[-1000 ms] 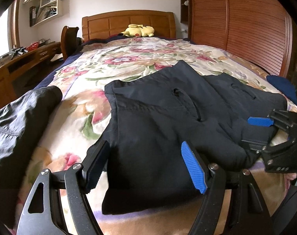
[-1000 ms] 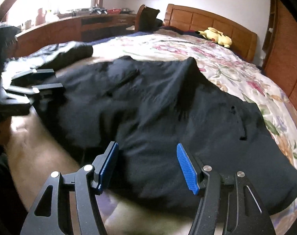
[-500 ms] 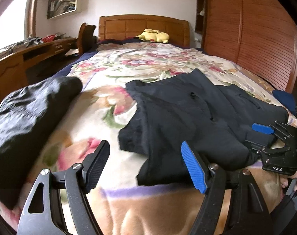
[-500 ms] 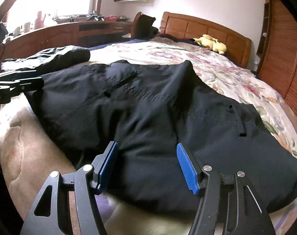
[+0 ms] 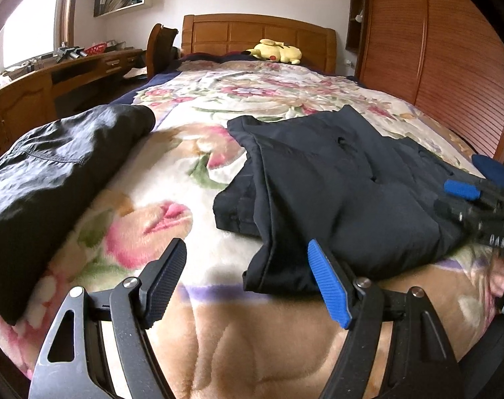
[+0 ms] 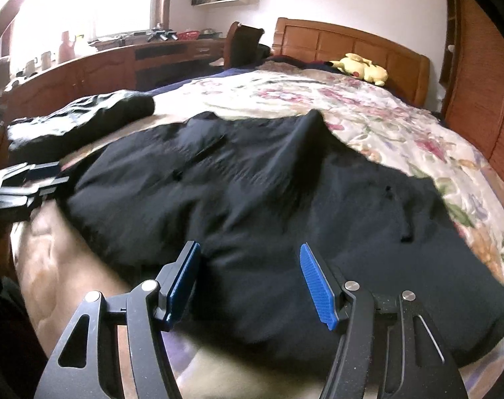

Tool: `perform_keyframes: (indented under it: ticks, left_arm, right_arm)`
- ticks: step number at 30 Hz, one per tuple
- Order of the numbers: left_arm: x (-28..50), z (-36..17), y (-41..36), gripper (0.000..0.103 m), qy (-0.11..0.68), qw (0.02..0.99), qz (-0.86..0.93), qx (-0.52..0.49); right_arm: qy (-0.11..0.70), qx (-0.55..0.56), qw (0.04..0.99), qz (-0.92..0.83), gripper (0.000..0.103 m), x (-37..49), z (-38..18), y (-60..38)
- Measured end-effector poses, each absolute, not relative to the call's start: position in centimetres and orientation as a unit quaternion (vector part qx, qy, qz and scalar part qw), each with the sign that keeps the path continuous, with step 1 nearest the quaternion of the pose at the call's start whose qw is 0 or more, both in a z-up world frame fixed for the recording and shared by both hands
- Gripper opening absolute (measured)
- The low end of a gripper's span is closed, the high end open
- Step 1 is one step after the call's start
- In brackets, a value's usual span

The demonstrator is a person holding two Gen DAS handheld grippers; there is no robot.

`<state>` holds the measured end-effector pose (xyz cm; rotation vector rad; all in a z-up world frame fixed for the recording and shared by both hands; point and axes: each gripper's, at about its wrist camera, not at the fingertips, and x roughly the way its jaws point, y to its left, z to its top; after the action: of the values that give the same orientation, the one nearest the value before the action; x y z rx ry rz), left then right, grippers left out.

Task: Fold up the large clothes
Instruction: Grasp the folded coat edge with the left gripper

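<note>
Lies flat on the floral plush blanket point(image 5: 172, 179), dark navy folded cotton trousers point(image 6: 285, 206), long axis nine-to-three, at twelve o'clock of the empty, wide-apart right gripper point(image 6: 250, 281), one o'clock of the equally spread left gripper point(image 5: 248, 281).

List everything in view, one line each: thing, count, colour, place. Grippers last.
Trousers: one, black, folded on the near end of the bed.
Jacket: one, dark grey, bunched on the bed's left side.
Blanket: one, floral cream and pink, covering the bed.
Plush toy: one, yellow, by the headboard.
Headboard: one, brown wood, far end of the bed.
Desk: one, brown wood, along the left wall under the window.
Wardrobe: one, brown slatted wood, right of the bed.
Left gripper: black, one blue pad, open over the trousers' left edge.
Right gripper: black, blue pads, open over the trousers.
</note>
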<state>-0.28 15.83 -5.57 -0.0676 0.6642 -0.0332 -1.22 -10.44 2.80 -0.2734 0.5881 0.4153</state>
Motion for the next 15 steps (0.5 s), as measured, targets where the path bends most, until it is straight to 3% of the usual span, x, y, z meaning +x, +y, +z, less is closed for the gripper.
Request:
perform_keyframes:
  ticks: [15]
  left_arm:
    - [0.4,-6.0,14.8,0.076,0.336,0.941,-0.022,-0.035]
  right_arm:
    - [0.266,-0.137,0.935,0.191,0.064,-3.7,1.4,-13.9]
